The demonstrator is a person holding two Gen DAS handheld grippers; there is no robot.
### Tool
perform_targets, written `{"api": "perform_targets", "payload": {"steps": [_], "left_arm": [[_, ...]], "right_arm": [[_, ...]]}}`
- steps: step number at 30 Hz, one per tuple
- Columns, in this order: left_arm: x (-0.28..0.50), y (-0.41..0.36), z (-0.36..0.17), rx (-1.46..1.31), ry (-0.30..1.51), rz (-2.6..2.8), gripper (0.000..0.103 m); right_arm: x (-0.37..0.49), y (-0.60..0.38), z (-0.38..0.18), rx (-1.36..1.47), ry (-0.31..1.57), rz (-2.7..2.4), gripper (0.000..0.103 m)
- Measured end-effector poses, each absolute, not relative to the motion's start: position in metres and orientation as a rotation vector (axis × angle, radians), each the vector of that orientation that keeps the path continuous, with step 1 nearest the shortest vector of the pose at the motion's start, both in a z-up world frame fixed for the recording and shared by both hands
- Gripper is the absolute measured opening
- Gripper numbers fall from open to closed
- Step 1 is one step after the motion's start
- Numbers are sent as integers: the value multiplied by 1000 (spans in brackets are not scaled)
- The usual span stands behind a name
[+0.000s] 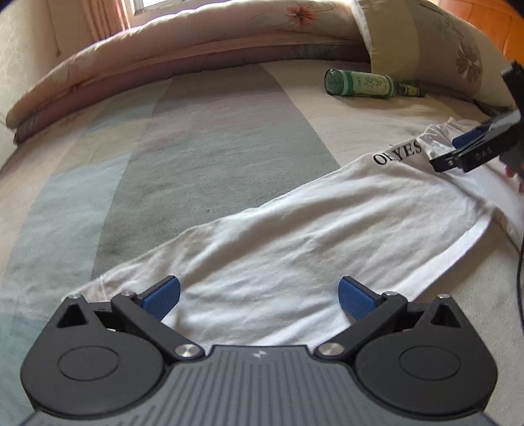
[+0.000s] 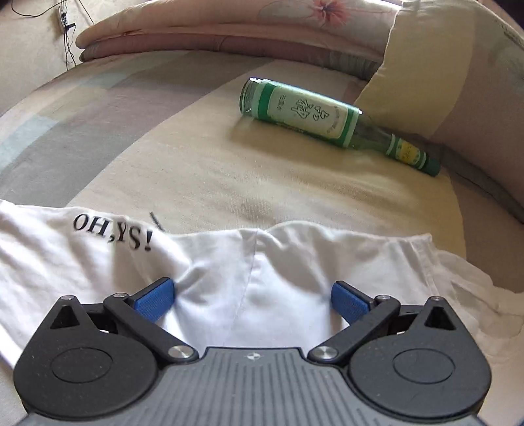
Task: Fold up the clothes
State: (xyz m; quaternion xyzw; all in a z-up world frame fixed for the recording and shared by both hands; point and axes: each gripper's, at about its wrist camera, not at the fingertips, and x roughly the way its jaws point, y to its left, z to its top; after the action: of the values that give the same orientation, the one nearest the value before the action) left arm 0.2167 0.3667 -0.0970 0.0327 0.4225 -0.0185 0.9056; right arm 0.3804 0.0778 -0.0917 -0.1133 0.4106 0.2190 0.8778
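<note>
Striped bedding (image 1: 203, 137) in pale blue, grey, mauve and cream covers the bed, and a rolled floral quilt (image 1: 183, 42) runs along its far edge from about 9 o'clock round to 12 o'clock in the left wrist view. A pillow (image 1: 435, 42) with a flower print leans at 1 o'clock, and a strip of orange curtain (image 1: 108, 16) and window shows at 11 o'clock.

A white T-shirt (image 1: 311, 236) lies flat on the bedding, stretched as a long band from the left gripper (image 1: 258, 296) at 6 o'clock up toward 2 o'clock. Black lettering (image 1: 398, 153) is printed near its far end. The left gripper's blue pads (image 1: 162, 296) stand wide apart over the near edge of the cloth, gripping nothing.

At 3 o'clock in the left wrist view the right gripper (image 1: 458, 150) comes in from the edge of the picture, over the lettered end of the shirt. From its own camera, the right gripper (image 2: 252, 296) has its jaws spread wide, a pad on either side of a raised fold where a seam (image 2: 249, 272) runs down the white fabric; nothing is pinched between them.

A green glass bottle (image 2: 314, 119) with a pale label lies on its side at 1 o'clock beyond the shirt, apart from it, neck pointing toward the pillow. Thin black cables (image 2: 67, 29) hang on the wall at 11 o'clock.
</note>
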Motion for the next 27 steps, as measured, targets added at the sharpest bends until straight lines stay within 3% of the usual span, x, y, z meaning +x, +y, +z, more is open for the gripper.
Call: {"api": "perform_targets", "payload": {"steps": [8,14,19,27], "left_arm": [[190,392,-96,-48,900,39,103],[200,380,-79,12,833,24,102],[218,385,-102,-90,876,30,102],[182,396,-86,-100,911,76,102]], "right_arm": [[427,78,-76,-132,830,362,103],[358,25,-63,-94,823,397,103],[297,-17,-67,-78,861,391,103],[207,-74,-72,-43,883,380,103]]}}
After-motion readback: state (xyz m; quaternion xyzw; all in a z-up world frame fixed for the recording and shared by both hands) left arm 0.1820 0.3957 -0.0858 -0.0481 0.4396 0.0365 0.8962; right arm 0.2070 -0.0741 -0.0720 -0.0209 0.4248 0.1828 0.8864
